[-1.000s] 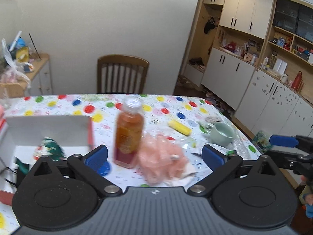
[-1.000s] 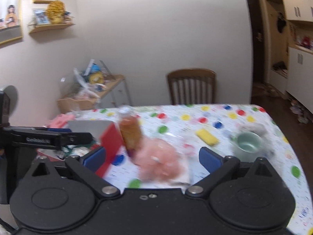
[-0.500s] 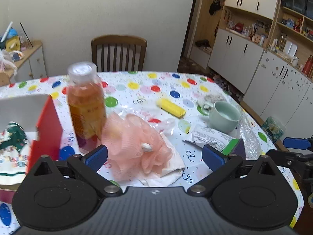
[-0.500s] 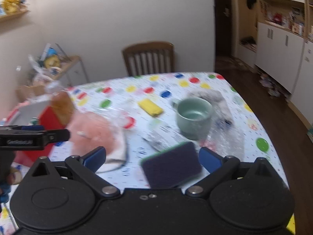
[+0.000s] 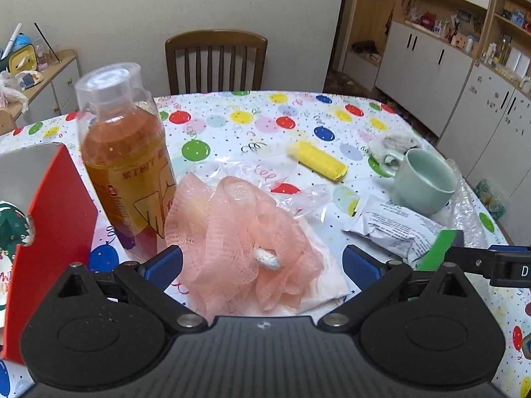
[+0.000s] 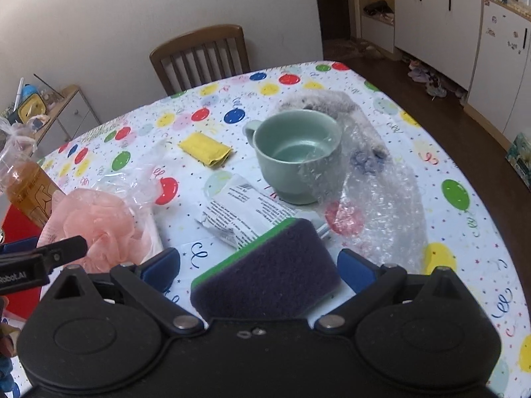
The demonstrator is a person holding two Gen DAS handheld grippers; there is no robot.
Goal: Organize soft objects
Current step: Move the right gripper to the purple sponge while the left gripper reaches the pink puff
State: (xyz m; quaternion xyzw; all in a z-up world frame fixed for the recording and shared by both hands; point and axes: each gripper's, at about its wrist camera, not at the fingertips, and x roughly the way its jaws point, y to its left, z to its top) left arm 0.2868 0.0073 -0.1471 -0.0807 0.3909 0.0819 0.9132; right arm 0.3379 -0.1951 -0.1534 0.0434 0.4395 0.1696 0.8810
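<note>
Both tools spread over loofah (image 5: 244,242), sponge (image 6: 265,278)

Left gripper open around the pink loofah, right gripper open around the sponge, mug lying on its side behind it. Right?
Not quite: the mug stands upright, mouth up, as the right wrist view shows. The rest holds: the left gripper is open around the pink loofah, and the right gripper is open around the sponge.
</note>
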